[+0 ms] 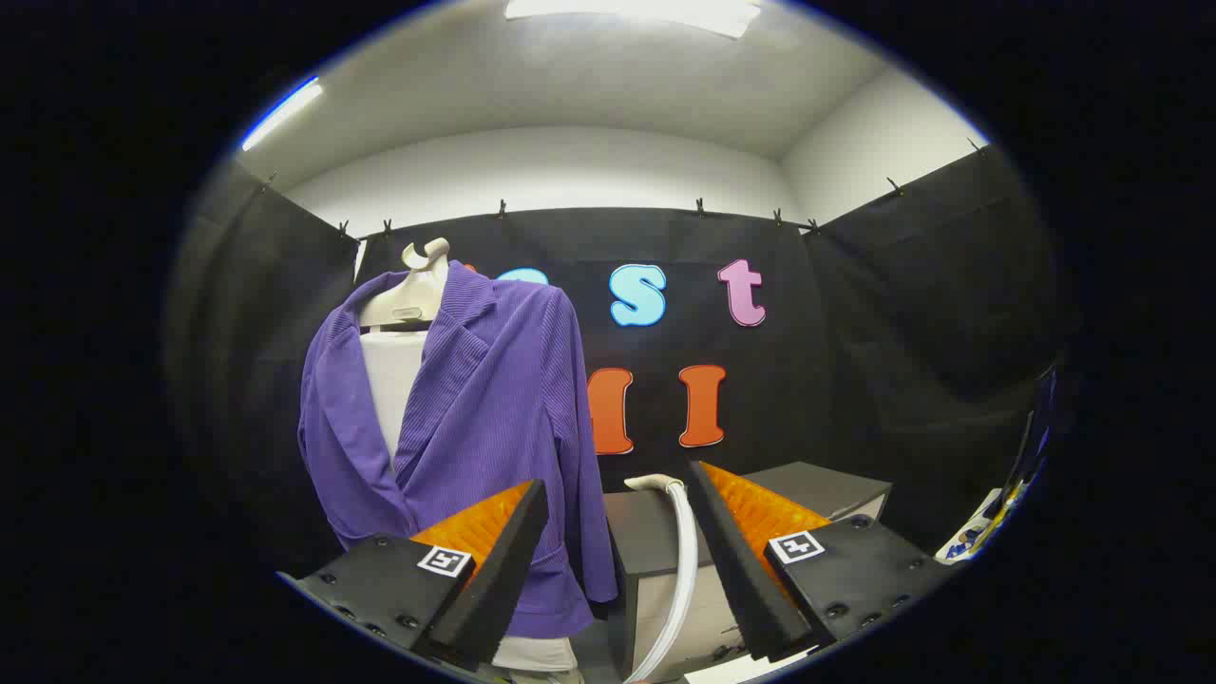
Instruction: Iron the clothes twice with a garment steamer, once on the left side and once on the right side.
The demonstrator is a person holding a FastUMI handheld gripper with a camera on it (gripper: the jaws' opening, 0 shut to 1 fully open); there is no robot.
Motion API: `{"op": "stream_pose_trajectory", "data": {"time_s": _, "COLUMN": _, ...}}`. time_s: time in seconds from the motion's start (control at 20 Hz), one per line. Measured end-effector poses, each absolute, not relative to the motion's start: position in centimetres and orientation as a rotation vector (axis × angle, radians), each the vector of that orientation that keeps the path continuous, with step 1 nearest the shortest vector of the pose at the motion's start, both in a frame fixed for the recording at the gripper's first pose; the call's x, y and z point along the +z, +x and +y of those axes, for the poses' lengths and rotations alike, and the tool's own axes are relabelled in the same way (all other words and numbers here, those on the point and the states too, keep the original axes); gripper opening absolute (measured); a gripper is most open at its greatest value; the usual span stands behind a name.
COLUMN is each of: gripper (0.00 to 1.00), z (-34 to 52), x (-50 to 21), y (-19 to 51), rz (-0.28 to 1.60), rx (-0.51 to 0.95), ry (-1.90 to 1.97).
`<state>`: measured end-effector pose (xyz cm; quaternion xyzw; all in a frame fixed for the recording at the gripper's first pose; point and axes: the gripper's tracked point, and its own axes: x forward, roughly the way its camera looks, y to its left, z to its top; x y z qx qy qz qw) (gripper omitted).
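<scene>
Item one, the purple ribbed jacket: it hangs on a pale hanger over a white form, at about ten o'clock from my gripper and beyond the left finger. I judge it light, soft and limp, likely to sway if pushed, so the strokes down its left and right sides want gentle contact. Item two, the garment steamer: I see only its white hose curving up between the fingers to a pale end piece at twelve o'clock, just ahead; whether that piece is the steamer head I cannot tell. I judge the hose flexible and smooth, a poor hold; the stiffer end piece or a handle behind it looks the better place to grip. Item three, the dark desk with grey cabinet, at one o'clock beyond the right finger. Pose: I hold the gripper roughly level, facing the booth wall, jaws spread wide, nothing pressed between them, the hose passing loose through the gap.
</scene>
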<state>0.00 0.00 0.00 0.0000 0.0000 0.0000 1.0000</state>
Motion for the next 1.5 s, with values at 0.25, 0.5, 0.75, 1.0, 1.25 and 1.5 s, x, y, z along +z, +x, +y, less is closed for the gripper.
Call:
{"op": "stream_pose_trajectory", "data": {"time_s": 0.25, "gripper": 0.98, "z": 1.4, "x": -0.4, "y": 1.1, "rz": 0.013, "rx": 0.015, "ry": 0.001}}
{"op": "stream_pose_trajectory", "data": {"time_s": 0.5, "gripper": 0.98, "z": 1.7, "x": -0.5, "y": 1.4, "rz": 0.008, "rx": 0.009, "ry": -0.006}}
{"op": "stream_pose_trajectory", "data": {"time_s": 0.75, "gripper": 0.98, "z": 1.8, "x": -0.4, "y": 1.5, "rz": 0.007, "rx": 0.005, "ry": -0.005}}
{"op": "stream_pose_trajectory", "data": {"time_s": 1.0, "gripper": 0.98, "z": 1.6, "x": 0.1, "y": 1.6, "rz": 0.008, "rx": -0.005, "ry": -0.032}}
{"op": "stream_pose_trajectory", "data": {"time_s": 1.25, "gripper": 0.98, "z": 1.2, "x": 0.6, "y": 1.9, "rz": -0.007, "rx": -0.026, "ry": -0.024}}
{"op": "stream_pose_trajectory", "data": {"time_s": 1.5, "gripper": 0.98, "z": 0.9, "x": 0.0, "y": 2.7, "rz": 0.007, "rx": -0.036, "ry": 0.019}}
